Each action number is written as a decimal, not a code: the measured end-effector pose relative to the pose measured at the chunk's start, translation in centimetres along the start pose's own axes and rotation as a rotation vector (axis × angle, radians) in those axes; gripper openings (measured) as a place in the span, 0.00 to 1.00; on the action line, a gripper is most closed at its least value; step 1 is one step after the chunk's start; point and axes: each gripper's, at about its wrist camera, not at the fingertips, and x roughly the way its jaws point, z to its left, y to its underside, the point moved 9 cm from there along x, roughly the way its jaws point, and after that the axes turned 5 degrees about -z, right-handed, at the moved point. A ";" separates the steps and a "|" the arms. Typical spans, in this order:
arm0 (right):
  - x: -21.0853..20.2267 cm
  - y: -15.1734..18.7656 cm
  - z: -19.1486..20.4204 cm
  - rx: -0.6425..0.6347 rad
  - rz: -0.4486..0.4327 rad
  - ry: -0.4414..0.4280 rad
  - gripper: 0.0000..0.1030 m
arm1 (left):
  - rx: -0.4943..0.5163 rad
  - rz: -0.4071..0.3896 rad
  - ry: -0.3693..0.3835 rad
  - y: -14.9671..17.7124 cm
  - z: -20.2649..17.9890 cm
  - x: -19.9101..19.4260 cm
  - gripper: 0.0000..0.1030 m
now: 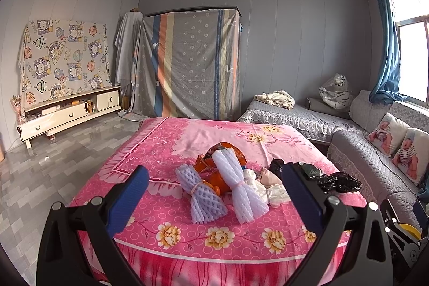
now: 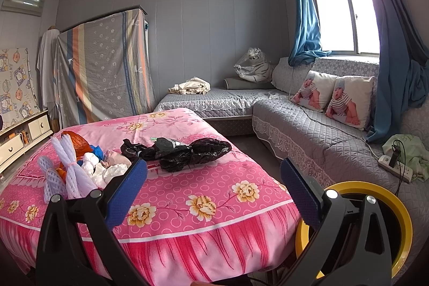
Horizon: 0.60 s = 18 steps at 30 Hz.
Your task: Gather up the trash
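Trash lies in a heap on a table under a pink flowered cloth (image 1: 187, 136) (image 2: 187, 184). Two foam fruit nets, one lilac (image 1: 199, 192) (image 2: 49, 178) and one white (image 1: 238, 186) (image 2: 72, 168), rest on an orange bag (image 1: 214, 160) (image 2: 76, 141) beside crumpled white paper (image 1: 268, 189) (image 2: 107, 170). Black plastic bags (image 1: 335, 180) (image 2: 187, 152) lie to the right of them. My left gripper (image 1: 214, 197) hangs open above the near edge, framing the nets. My right gripper (image 2: 214, 189) is open too, over the table's near right part, with nothing between its fingers.
A yellow-rimmed bin (image 2: 399, 221) stands at the table's near right corner, under my right gripper. A grey quilted sofa (image 2: 321, 130) with two cushions and a power strip (image 2: 395, 169) runs along the right. A low white cabinet (image 1: 64, 117) stands across the tiled floor (image 1: 53, 165) on the left.
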 end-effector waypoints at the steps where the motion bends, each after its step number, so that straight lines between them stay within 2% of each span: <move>1: 0.0 0.0 0.0 0.001 0.001 0.002 0.92 | 0.000 0.001 -0.001 -0.1 0.0 0.1 0.93; 13: 1.8 1.1 1.0 0.006 0.053 -0.045 0.92 | 0.020 0.036 -0.028 0.5 1.4 2.7 0.93; 18: 2.7 -0.1 1.8 0.002 0.052 -0.109 0.92 | 0.025 0.116 -0.028 1.5 3.2 5.2 0.93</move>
